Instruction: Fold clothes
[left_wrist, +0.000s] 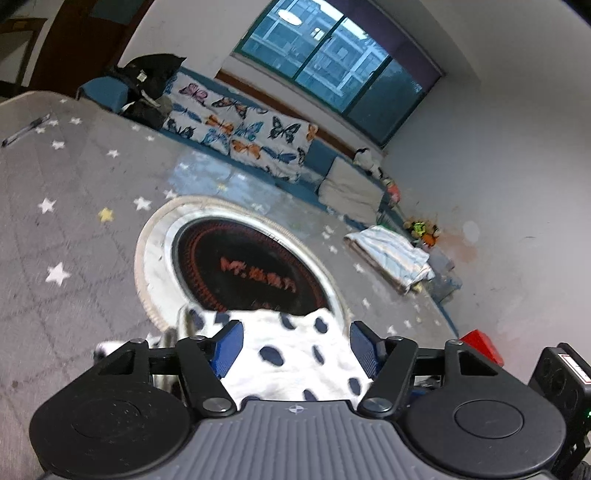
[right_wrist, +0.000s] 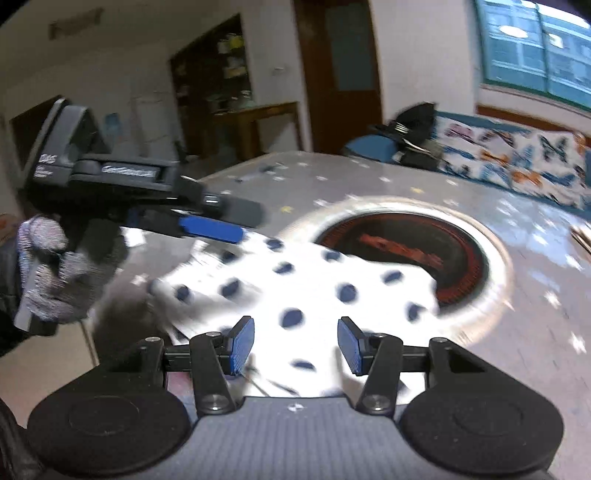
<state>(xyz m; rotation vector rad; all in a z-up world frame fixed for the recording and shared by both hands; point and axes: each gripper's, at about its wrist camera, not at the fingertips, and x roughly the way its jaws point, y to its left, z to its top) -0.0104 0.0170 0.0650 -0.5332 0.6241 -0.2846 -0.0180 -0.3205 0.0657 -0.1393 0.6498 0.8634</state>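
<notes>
A white garment with dark blue spots (left_wrist: 295, 350) lies on the grey star-patterned table cover, partly over a round black and red heater plate (left_wrist: 243, 266). My left gripper (left_wrist: 295, 347) is open above the cloth, its blue pads wide apart. In the right wrist view the same garment (right_wrist: 314, 291) spreads below my right gripper (right_wrist: 295, 341), which is open over it. The left gripper (right_wrist: 218, 227) shows there at the upper left, held by a gloved hand (right_wrist: 55, 273), its blue fingertips at the cloth's far edge.
A folded striped cloth (left_wrist: 391, 254) lies at the table's far right. A pen (left_wrist: 26, 129) lies far left. A butterfly-print cushion (left_wrist: 240, 125) and black bag (left_wrist: 147, 85) sit on the bench behind. A red box (left_wrist: 484, 345) is at the right.
</notes>
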